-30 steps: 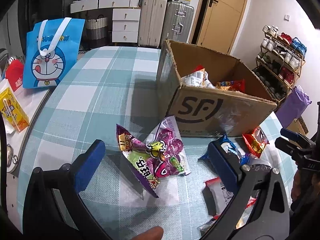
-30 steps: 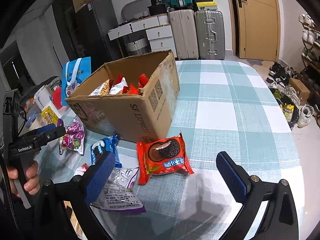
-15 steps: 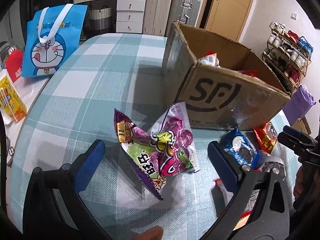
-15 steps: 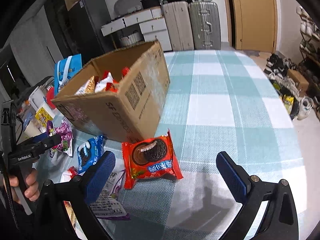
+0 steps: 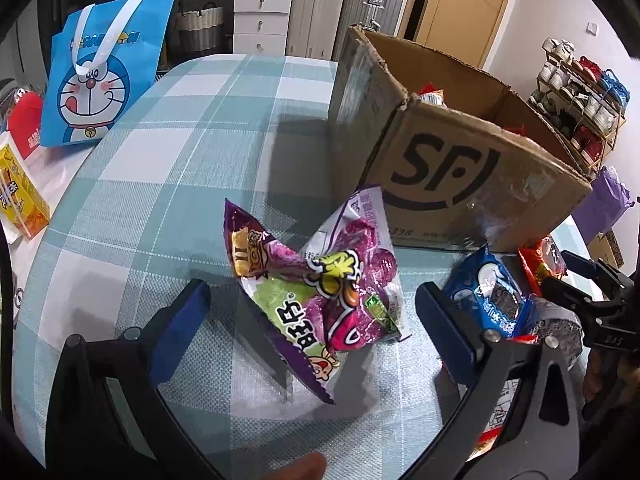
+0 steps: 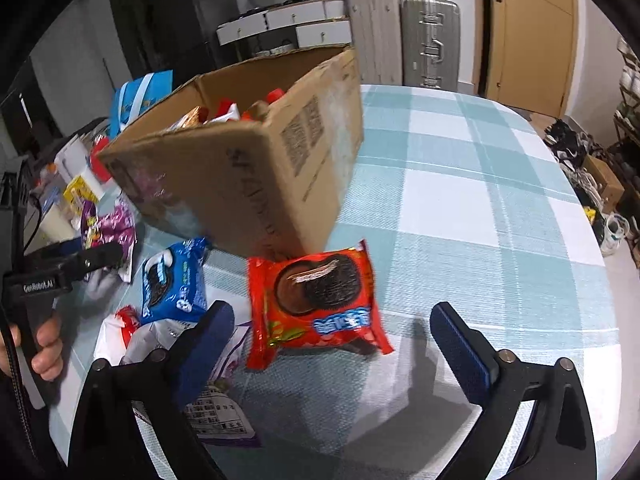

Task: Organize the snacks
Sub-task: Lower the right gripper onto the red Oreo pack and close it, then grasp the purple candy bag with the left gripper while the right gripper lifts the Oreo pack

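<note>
An open SF cardboard box (image 5: 460,152) with several snack packs inside stands on the checked table; it also shows in the right wrist view (image 6: 256,160). My left gripper (image 5: 312,312) is open, its fingers on either side of a purple candy bag (image 5: 320,288) lying in front of the box. My right gripper (image 6: 332,340) is open, with a red cookie pack (image 6: 316,300) between its fingers on the table. A blue cookie pack (image 6: 172,280) lies left of it, also visible in the left wrist view (image 5: 492,292).
A blue Doraemon bag (image 5: 100,76) and a yellow box (image 5: 20,196) sit at the table's left. White and purple wrappers (image 6: 208,400) lie near the right gripper's left finger. Suitcases (image 6: 404,40), drawers and a shoe rack (image 5: 580,92) stand beyond the table.
Both grippers have moved forward and down toward their packs: the purple bag and the red cookie pack now lie between the open fingers. The box looks closer in both views.
</note>
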Demonstrator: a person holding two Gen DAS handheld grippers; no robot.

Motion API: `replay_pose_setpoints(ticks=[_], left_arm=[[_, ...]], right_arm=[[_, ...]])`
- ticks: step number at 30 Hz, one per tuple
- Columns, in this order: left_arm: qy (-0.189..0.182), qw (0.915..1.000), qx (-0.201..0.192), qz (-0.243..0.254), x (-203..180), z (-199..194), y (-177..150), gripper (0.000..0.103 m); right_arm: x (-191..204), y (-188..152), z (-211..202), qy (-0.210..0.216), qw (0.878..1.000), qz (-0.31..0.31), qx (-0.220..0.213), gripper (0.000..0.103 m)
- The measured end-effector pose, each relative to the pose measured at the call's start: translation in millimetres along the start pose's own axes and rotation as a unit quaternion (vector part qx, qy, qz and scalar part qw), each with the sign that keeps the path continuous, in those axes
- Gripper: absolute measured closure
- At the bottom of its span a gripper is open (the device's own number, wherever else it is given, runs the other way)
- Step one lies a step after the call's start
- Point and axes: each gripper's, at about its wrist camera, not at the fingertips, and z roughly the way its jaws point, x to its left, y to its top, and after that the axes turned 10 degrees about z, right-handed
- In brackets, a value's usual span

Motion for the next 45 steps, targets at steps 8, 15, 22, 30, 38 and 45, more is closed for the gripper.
replay_pose_setpoints(ticks=[8, 15, 22, 30, 38, 45], left_arm=[[-0.002, 1.0, 0.001, 0.004, -1.7, 0.2, 0.1, 0.001], [-0.008, 1.0, 0.003, 0.004, -3.0, 0.4, -0.7, 0.001], [-0.011, 0.9999, 0.003, 0.003, -1.8, 0.2, -0.7, 0.001], [-0.018, 0.9998, 0.004, 0.002, -1.8, 2.4, -1.9, 0.001], [-0.022, 0.9997, 0.004, -0.005, 0.5, 2.9, -2.2, 0.001], [-0.02, 0.9998, 0.009, 0.003, -2.1, 6.5, -1.8, 0.012]], right_arm=[[-0.6, 1.0, 3.7, 0.01, 1.0, 0.004, 0.004, 0.016], [0.4, 0.2, 5.0, 0.028, 1.0, 0.007, 0.011, 0.03], [-4.3, 1.5, 3.8, 0.043, 0.999, 0.017, 0.019, 0.037], [-0.3, 0.0, 5.9, 0.028, 1.0, 0.002, 0.009, 0.041], [2.5, -2.9, -1.2, 0.039, 0.999, -0.021, -0.006, 0.055], [7.1, -2.3, -24.3, 0.052, 0.998, -0.033, -0.029, 0.055]])
